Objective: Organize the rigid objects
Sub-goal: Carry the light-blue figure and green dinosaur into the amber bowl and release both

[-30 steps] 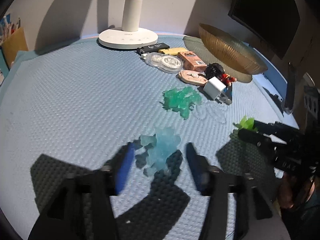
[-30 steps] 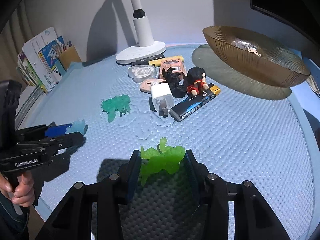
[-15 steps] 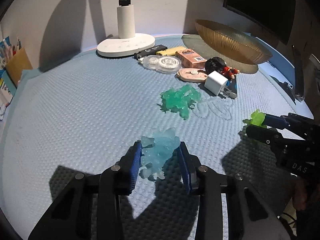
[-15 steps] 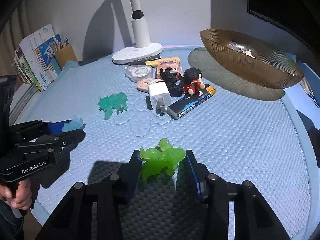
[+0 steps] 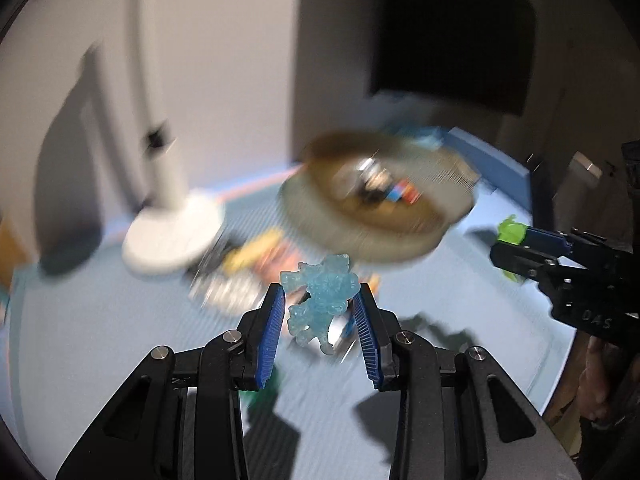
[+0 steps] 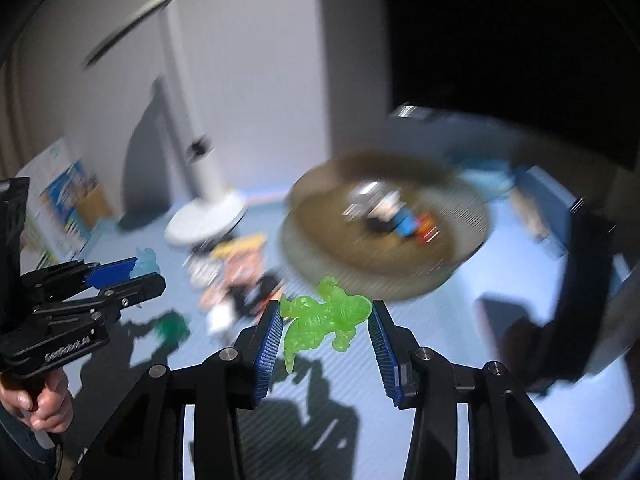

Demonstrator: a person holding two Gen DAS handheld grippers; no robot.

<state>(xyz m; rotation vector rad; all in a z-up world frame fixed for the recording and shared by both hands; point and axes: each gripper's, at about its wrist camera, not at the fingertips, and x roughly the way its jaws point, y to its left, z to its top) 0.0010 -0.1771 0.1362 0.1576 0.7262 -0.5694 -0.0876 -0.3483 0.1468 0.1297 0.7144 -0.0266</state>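
Between the blue pads of the left gripper [image 5: 320,312] sits a pale blue translucent figure [image 5: 322,304], clamped and held clear above the blue counter [image 5: 100,320], with the blurred brown bowl [image 5: 380,216] ahead and slightly to its right. Beside it, the right gripper [image 6: 326,320] is closed on a bright green translucent figure [image 6: 324,314], also held off the counter, the same bowl lying just beyond its fingertips. Left of both grippers stands a white lamp base [image 6: 206,220], with a smeared cluster of small items [image 6: 236,276] near it.
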